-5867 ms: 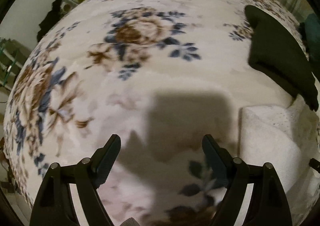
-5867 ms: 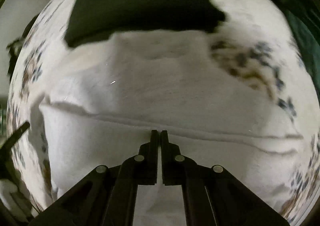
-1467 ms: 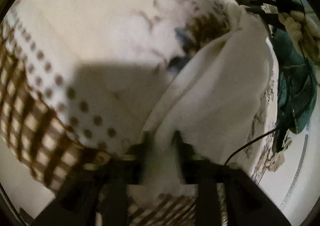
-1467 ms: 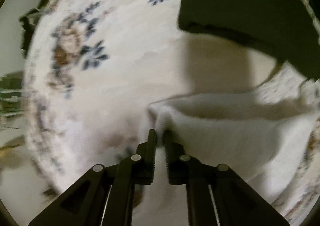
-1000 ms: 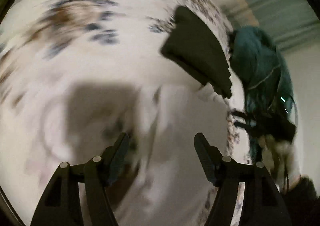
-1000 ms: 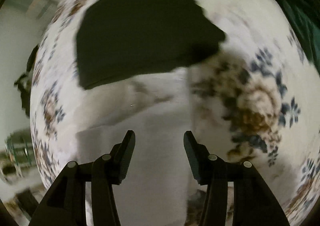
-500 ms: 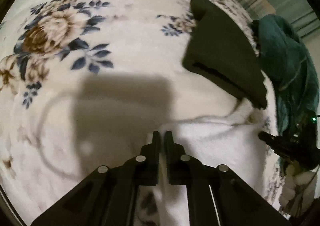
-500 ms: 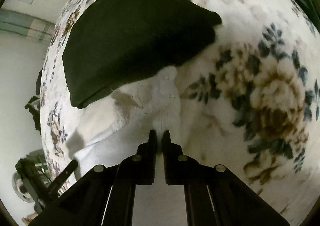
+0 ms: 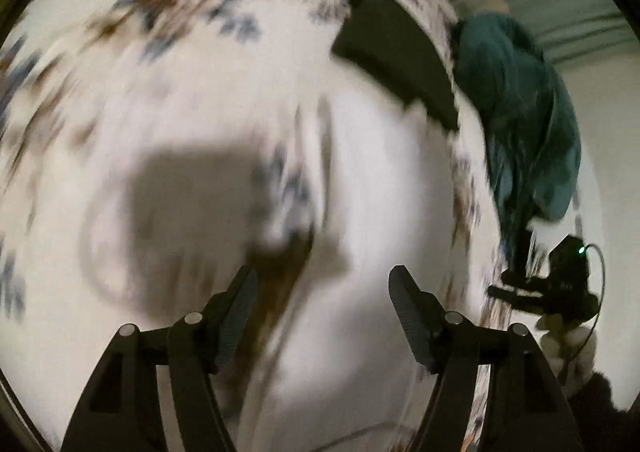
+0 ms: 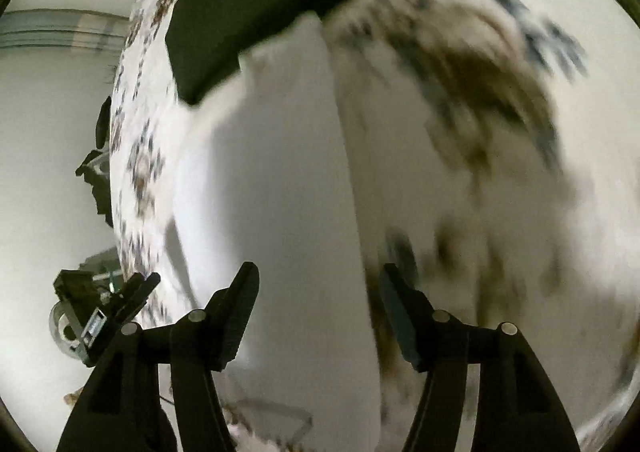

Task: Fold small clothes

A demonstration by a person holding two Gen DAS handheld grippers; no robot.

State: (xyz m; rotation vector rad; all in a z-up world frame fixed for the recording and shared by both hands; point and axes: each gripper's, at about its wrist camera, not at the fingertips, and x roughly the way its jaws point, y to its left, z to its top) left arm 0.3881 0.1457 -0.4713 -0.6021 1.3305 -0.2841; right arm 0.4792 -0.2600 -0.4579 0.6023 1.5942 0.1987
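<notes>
The left gripper (image 9: 322,290) has two matte black fingers (image 9: 236,304) with ridged inner pads, carried on black linkage bars pinned by round silver rivets. The right gripper (image 10: 316,288) is built the same: black angular fingers (image 10: 240,300), ribbed grip faces, silver pivot pins behind them.

Your left wrist camera looks forward along the left claw (image 9: 322,288), close above the flowered bed (image 9: 120,100), with the white cloth (image 9: 380,172) ahead and the right claw (image 9: 516,288) at 4 o'clock. Your right wrist camera looks along the right claw (image 10: 316,286), equally close, with the left claw (image 10: 140,284) at 8 o'clock. Both views share the white cloth and the dark folded cloth (image 9: 396,52) around 12 o'clock. Both are blurred.
</notes>
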